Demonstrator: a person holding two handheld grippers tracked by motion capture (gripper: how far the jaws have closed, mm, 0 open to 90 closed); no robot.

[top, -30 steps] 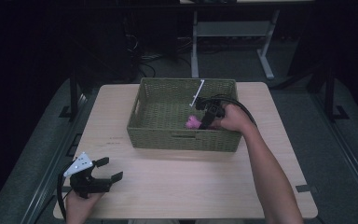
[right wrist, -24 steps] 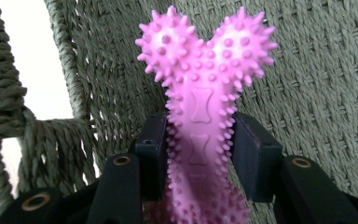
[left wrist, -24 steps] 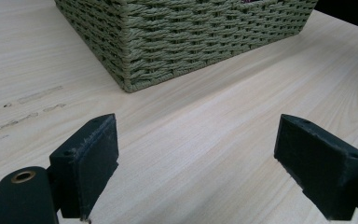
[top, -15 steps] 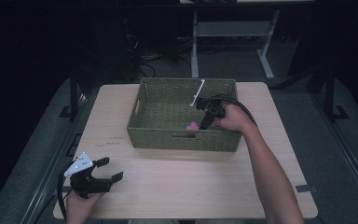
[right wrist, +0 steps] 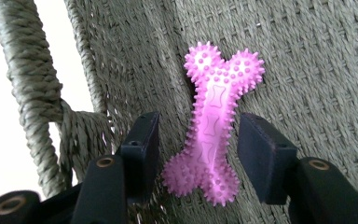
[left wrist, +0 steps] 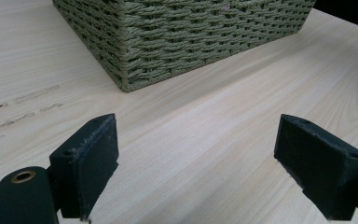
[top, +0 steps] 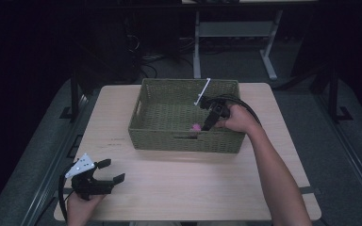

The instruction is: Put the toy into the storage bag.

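At the centre of the right gripper view, a pink spiked bone toy [right wrist: 213, 135] is seen lying on the woven floor of the green basket [right wrist: 307, 70], between the two black jaws of the right tool [right wrist: 198, 156]. The jaws have just been opening; a gap is visible on each side of the toy, so it is no longer pressed and appears to have been let go. In the high view the same toy [top: 196, 127] is found at the lower middle of the basket [top: 143, 127], close against the near wall, with the right tool [top: 208, 123] reaching in over the right part of the basket.

Toward the lower left of the high view, the left tool [top: 111, 172] is held over the bench [top: 193, 183], its jaws spread wide and nothing between them; in the left gripper view the bare wood [left wrist: 205, 135] and the basket corner [left wrist: 126, 70] are seen beyond the open jaws.

The placing of the toy into the basket is judged to be essentially done. What is left is judged to be small: the right tool is to be lifted clear of the basket without the toy being dragged along. No further loose items are seen on the bench.
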